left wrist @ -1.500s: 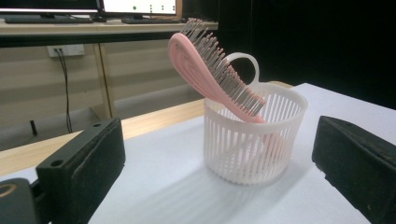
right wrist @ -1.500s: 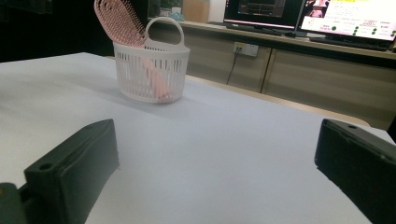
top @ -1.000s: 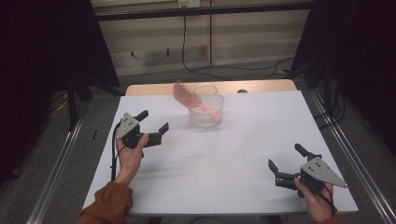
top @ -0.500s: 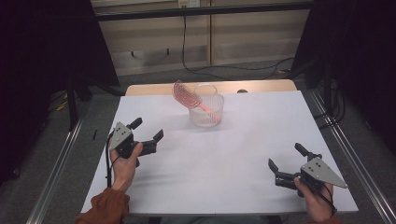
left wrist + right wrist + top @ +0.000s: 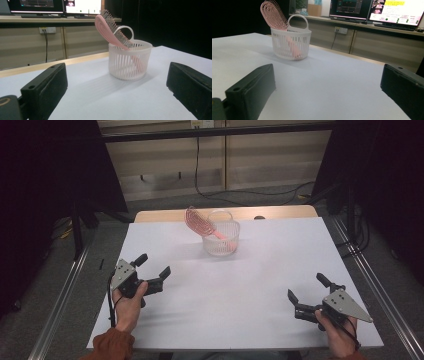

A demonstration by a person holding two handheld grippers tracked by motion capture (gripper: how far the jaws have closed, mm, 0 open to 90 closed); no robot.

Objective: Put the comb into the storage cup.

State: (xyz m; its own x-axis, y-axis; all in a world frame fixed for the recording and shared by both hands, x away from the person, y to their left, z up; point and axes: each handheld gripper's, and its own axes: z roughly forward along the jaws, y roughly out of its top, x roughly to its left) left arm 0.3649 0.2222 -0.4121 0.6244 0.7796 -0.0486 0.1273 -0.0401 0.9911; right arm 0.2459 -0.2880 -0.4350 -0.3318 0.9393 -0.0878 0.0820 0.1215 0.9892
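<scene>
White worktop is carrying a slatted basket near its far edge, a pink hairbrush leaning inside. Both the left hand-held gripper and right hand-held gripper are resting wide, well apart from it; reaching forward looks next.

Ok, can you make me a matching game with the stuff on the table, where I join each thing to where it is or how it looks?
Things:
1. pink plastic hairbrush
2. white slotted plastic basket
3. left gripper
4. right gripper

Places or states:
A. jaws open, held near the table's front right corner
B. stands alone on the far middle of the white table
C. leans slanted, head sticking out over a rim
D. jaws open, held over the table's left side

Pairs: 1-C, 2-B, 3-D, 4-A
</scene>
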